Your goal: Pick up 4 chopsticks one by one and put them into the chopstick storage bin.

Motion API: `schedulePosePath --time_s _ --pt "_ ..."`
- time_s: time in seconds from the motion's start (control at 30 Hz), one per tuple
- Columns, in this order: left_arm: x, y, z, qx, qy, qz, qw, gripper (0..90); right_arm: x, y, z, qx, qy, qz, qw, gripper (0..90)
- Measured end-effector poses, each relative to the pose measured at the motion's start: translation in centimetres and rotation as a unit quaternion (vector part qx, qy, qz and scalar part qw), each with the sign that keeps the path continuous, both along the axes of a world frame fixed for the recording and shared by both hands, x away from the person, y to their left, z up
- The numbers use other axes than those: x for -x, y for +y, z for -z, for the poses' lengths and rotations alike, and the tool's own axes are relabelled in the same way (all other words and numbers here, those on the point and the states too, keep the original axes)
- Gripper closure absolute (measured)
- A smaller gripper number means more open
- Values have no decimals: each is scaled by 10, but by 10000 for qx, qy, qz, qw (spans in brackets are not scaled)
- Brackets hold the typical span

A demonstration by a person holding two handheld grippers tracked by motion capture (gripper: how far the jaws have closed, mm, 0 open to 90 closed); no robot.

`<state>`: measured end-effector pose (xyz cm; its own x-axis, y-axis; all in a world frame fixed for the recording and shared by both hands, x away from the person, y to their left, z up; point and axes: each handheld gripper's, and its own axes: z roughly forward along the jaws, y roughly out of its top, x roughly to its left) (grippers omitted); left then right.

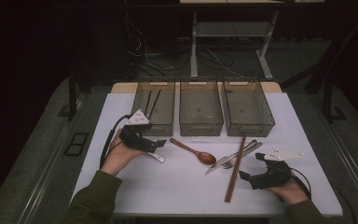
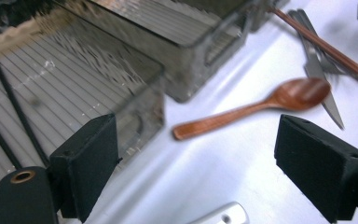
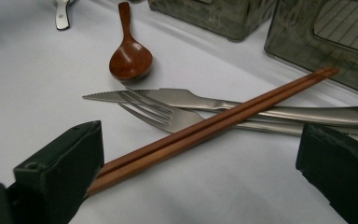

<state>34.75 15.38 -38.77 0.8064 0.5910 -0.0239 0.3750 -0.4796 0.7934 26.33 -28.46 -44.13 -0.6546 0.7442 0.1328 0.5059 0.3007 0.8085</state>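
Left gripper (image 1: 156, 148) jaws apart, spoon (image 1: 195, 151) at its 3 o'clock. Right gripper (image 1: 251, 170) jaws apart, empty, chopsticks (image 1: 236, 169) at 9 o'clock.

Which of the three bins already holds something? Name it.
The left bin, the one nearest the left gripper: two black chopsticks lie in it. The middle bin and the right bin look bare.

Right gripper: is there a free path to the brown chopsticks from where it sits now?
Probably yes. The right gripper is open, and the brown chopsticks run between its jaws, lying on top of the fork and knife. Nothing lies over them.
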Motion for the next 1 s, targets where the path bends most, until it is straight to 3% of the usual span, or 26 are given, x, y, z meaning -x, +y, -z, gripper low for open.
schedulePosePath --time_s 0.13,0.27,0.4,0.8,1.0 --pt "15 -2 12 26 65 44 10000 123 -2 0 -3 87 111 -9 9999 7" --pt "29 -2 20 -3 64 102 9999 108 -4 1 -7 159 182 39 9997 69" --pt "41 3 29 160 99 86 9998 94 -7 0 -10 158 273 147 9994 179" --pt "59 10 46 15 257 144 9996 0 -30 -11 -18 99 481 513 9975 483" --pt "67 12 52 78 351 127 9993 0 -49 -13 -22 247 413 742 9961 681"
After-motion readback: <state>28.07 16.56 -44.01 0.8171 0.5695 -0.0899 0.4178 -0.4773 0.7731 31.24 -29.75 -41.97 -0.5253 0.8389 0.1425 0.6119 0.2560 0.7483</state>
